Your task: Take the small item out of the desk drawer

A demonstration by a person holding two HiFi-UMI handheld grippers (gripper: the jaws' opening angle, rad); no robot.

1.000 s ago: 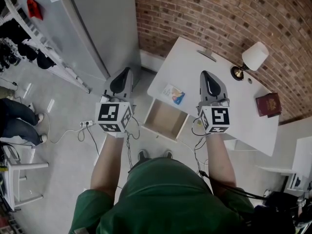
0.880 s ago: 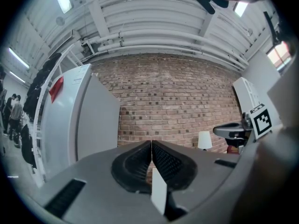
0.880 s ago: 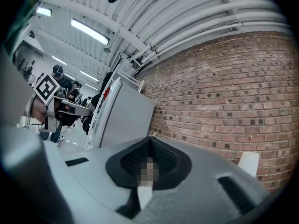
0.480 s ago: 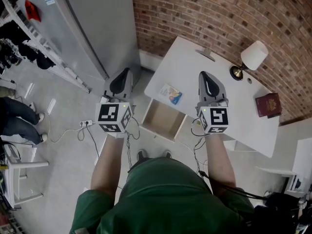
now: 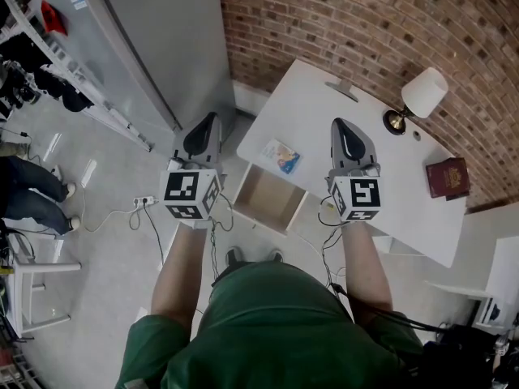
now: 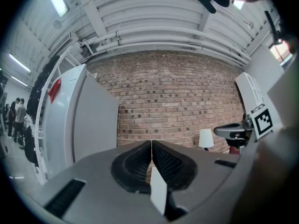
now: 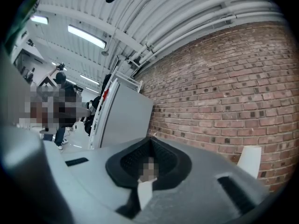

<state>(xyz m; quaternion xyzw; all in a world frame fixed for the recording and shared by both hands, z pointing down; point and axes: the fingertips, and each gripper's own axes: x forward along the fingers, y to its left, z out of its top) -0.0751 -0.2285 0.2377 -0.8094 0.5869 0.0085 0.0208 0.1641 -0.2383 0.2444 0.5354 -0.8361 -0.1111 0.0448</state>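
The white desk (image 5: 324, 108) stands against the brick wall. Its drawer (image 5: 268, 198) is pulled open, and the pale wooden inside shows nothing in it. A small blue-and-white packet (image 5: 280, 156) lies on the desk top just behind the drawer. My left gripper (image 5: 212, 118) hangs over the floor left of the desk, shut and holding nothing. My right gripper (image 5: 339, 123) hovers above the desk top right of the packet, also shut with nothing in it. The jaws meet in the left gripper view (image 6: 151, 143) and in the right gripper view (image 7: 149, 141).
A white table lamp (image 5: 423, 96) and a dark red booklet (image 5: 446, 174) sit at the desk's right end. A tall grey cabinet (image 5: 162, 39) stands left of the desk. A power strip (image 5: 146, 204) and cables lie on the floor. A person's legs (image 5: 32, 193) show at far left.
The view has drifted slightly, so the desk and packet sit a little further left in the picture. Both grippers stay shut and hold their places.
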